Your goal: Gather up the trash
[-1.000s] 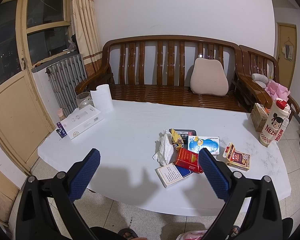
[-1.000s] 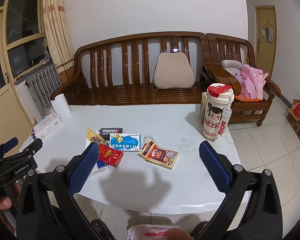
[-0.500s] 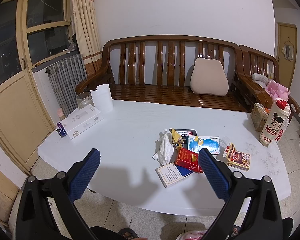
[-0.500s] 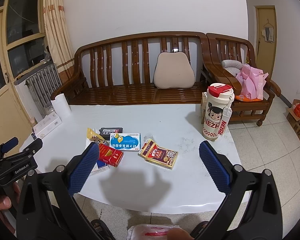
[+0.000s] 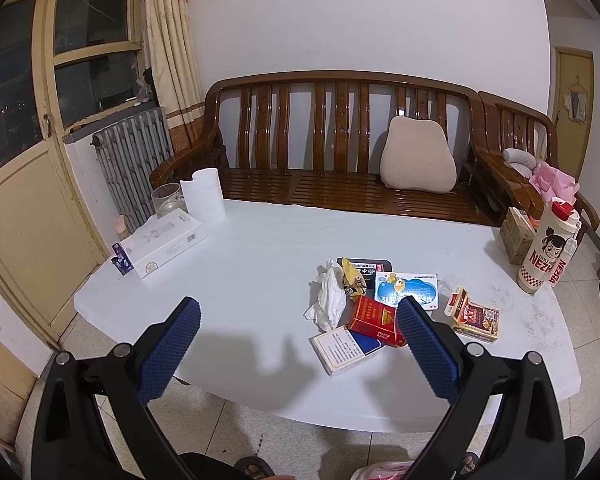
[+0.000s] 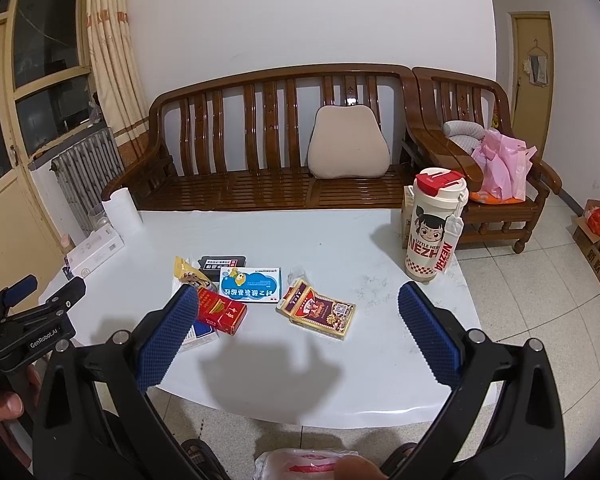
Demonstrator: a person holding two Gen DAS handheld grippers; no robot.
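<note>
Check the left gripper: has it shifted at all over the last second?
No. In the left wrist view the wooden bench and the red cigarette pack sit where they did against the open left gripper, so it has held still above the table's near edge.

White table (image 5: 260,264), red box (image 5: 374,320) – gold lettering, blue cross-hatched claw pads (image 5: 168,352), brown slatted bench (image 5: 340,128)

A table (image 5: 260,248) stands in front of a bench (image 5: 340,184). Near its front edge lies a cluster: a crumpled tissue (image 5: 328,300) at left, a cigarette pack (image 5: 374,320) just right of it, a medicine box (image 5: 406,290) behind, a card box (image 5: 474,314) further right. A tall bottle (image 5: 546,256) stands at the far right; a flat box (image 5: 162,242) lies far left.
</note>
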